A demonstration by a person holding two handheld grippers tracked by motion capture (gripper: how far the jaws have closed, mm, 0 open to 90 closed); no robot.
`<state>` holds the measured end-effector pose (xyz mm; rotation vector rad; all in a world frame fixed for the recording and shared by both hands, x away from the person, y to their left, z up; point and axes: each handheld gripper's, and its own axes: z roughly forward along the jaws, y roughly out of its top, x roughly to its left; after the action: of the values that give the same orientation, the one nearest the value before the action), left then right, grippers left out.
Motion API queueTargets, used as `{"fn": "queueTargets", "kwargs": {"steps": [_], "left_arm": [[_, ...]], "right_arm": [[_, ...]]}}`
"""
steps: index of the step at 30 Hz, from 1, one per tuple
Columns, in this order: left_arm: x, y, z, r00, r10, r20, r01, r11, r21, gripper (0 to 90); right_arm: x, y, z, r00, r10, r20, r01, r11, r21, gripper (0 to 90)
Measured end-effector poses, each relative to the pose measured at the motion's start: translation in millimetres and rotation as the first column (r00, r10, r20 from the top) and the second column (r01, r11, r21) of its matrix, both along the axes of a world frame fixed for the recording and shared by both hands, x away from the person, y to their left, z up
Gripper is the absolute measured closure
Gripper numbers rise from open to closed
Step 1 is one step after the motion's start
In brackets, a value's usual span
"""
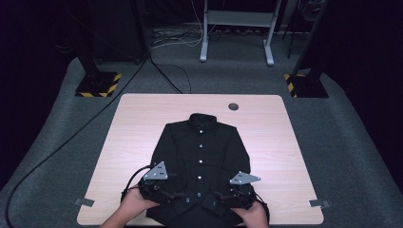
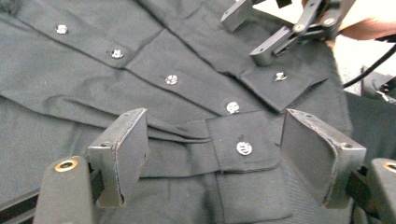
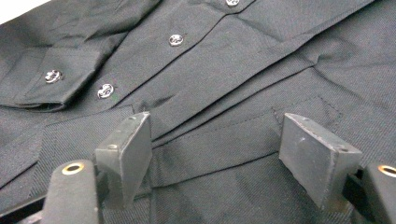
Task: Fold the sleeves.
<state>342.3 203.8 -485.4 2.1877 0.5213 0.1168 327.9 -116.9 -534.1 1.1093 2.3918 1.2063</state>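
A black shirt [image 1: 202, 156] is laid on the tabletop [image 1: 266, 128]; at 6 o'clock, the left tool [image 2: 215, 154] and right tool [image 3: 215, 154] are spread wide.

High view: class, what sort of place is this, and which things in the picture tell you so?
Probably a lab or recording studio rather than a home. A lone wooden table stands on grey carpet amid dark surroundings, flanked by stand bases with hazard stripes, with cables trailing across the floor. A black shirt lies ready.
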Motion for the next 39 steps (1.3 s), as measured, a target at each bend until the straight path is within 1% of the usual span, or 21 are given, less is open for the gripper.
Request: {"fn": "queueTargets", "kwargs": {"steps": [4, 9, 15, 17, 20, 22, 24, 30, 39], "left_arm": [[4.2, 0.2, -7.4, 0.9998, 0.018, -0.010, -0.018, 0.9998, 0.006, 22.2], [9.4, 1.2, -15.1, 0.9993, 0.029, -0.024, -0.029, 0.9994, 0.020, 21.9], [15.3, 2.0, -20.6, 0.9986, 0.046, -0.027, -0.045, 0.9988, 0.017, 21.7], [17.4, 2.0, -22.3, 0.9984, 0.050, -0.024, -0.050, 0.9986, 0.014, 21.7], [20.9, 1.4, -25.0, 0.9980, 0.059, -0.020, -0.059, 0.9980, 0.023, 21.7], [23.2, 0.5, -26.8, 0.9981, 0.059, -0.017, -0.059, 0.9976, 0.037, 21.3], [24.8, -0.2, -28.3, 0.9979, 0.061, -0.023, -0.060, 0.9974, 0.040, 21.1], [29.7, 0.2, -30.6, 0.9972, 0.073, -0.016, -0.072, 0.9959, 0.056, 20.9], [39.3, 0.9, -33.0, 0.9952, 0.097, -0.010, -0.096, 0.9930, 0.069, 19.7]], "right_arm": [[-0.3, 0.1, 0.2, 1.0000, -0.001, 0.001, 0.001, 1.000, -0.002, 25.3], [-0.2, 0.5, 0.7, 1.0000, -0.004, 0.003, 0.004, 1.000, -0.006, 25.3], [0.6, 1.5, 1.4, 1.0000, -0.006, 0.002, 0.006, 1.000, -0.009, 25.3], [0.7, 1.7, 1.3, 1.0000, -0.009, 0.000, 0.009, 1.000, -0.009, 25.3], [0.7, 1.8, 1.9, 1.0000, -0.009, 0.001, 0.009, 1.000, -0.012, 25.3], [0.8, 1.6, 2.8, 1.0000, -0.009, 0.004, 0.009, 1.000, -0.017, 25.3], [1.1, 1.6, 3.7, 0.9999, -0.011, 0.005, 0.011, 1.000, -0.019, 25.3], [2.8, 1.3, 5.4, 0.9999, -0.012, 0.009, 0.012, 1.000, -0.025, 25.2], [11.5, -0.4, 10.2, 0.9994, -0.026, 0.023, 0.027, 0.999, -0.039, 23.9]]}}
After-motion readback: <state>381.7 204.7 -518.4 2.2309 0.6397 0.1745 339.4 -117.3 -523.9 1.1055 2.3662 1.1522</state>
